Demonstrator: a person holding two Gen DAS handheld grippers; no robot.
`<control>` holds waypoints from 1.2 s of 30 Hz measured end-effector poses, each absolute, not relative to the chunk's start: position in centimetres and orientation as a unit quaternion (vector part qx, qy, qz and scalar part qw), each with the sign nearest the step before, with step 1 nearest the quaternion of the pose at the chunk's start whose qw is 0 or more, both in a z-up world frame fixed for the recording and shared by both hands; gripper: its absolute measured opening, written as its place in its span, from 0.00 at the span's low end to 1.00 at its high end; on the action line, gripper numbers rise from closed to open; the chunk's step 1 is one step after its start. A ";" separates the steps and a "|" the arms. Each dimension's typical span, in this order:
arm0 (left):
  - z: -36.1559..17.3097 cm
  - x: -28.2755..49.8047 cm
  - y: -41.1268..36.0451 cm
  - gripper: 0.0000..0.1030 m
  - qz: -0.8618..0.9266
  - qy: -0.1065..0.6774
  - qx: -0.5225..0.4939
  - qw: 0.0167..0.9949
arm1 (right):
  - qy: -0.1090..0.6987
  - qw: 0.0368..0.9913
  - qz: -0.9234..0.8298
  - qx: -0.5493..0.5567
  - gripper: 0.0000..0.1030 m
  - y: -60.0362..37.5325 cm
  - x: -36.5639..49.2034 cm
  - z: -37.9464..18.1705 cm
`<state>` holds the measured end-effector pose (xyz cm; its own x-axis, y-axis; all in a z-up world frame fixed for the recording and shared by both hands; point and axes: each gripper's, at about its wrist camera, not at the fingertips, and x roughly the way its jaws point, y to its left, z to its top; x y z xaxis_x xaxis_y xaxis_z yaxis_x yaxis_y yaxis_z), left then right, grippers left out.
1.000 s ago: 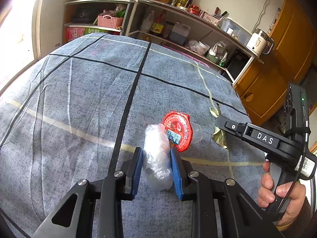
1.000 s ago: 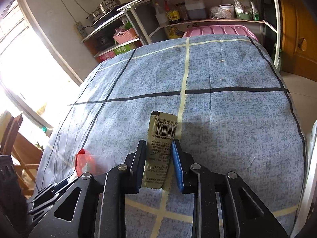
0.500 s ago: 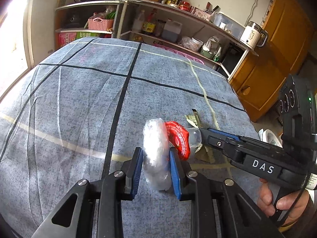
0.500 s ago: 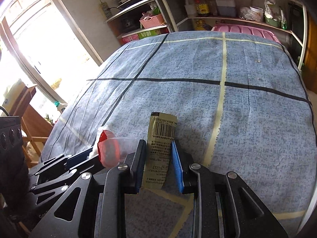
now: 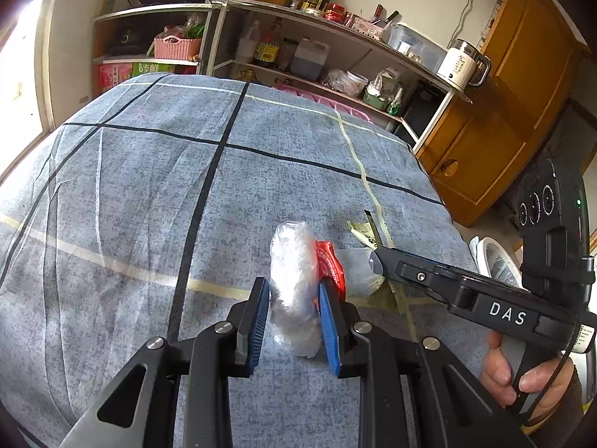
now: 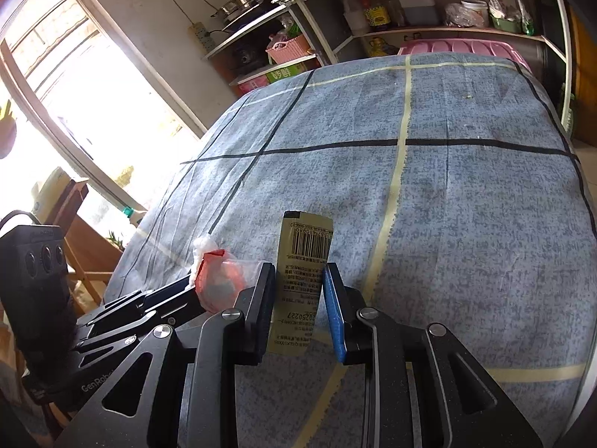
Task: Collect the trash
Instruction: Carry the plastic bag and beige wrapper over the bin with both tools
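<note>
Since a second ago we note the right tongs [image 6: 298, 310] have closed in beside the left tongs [image 5: 293, 313]. Left tongs pinch a crumpled clear plastic bag [image 5: 293, 280]; the red-lidded plastic cup [image 5: 330, 265] touches it. Right tongs pinch an olive barcode sachet [image 6: 304, 261] above the blue-clothed desk [image 6: 466, 224].

My left wrist camera looks forward and down along my left gripper [image 5: 293, 311], close over the blue cloth [image 5: 123, 194], shelves [image 5: 335, 48] at twelve o'clock. My right wrist camera faces likewise over my right gripper [image 6: 298, 306]. Both share cloth, shelves and each other's gripper.
</note>
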<state>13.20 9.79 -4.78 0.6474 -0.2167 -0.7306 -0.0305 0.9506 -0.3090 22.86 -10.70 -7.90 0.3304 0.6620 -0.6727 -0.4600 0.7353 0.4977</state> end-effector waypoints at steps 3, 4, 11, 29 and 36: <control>-4.4 12.9 9.3 0.26 -0.057 0.415 -0.145 0.897 | 0.456 0.810 0.351 0.113 0.26 -11.4 22.3 -7.5; -4.2 12.8 9.1 0.26 -0.059 0.414 -0.143 0.897 | 0.455 0.810 0.352 0.114 0.26 -11.7 22.1 -7.4; -2.8 12.8 6.5 0.26 -0.081 0.405 -0.128 0.902 | 0.432 0.826 0.334 0.139 0.26 -15.3 20.5 -6.1; 1.2 13.6 -8.6 0.26 -0.203 0.388 -0.061 0.897 | 0.377 0.875 0.225 0.204 0.27 -30.5 17.0 -2.6; 1.3 13.9 -15.5 0.26 -0.257 0.390 -0.042 0.883 | 0.370 0.890 0.170 0.205 0.27 -36.3 15.4 -2.0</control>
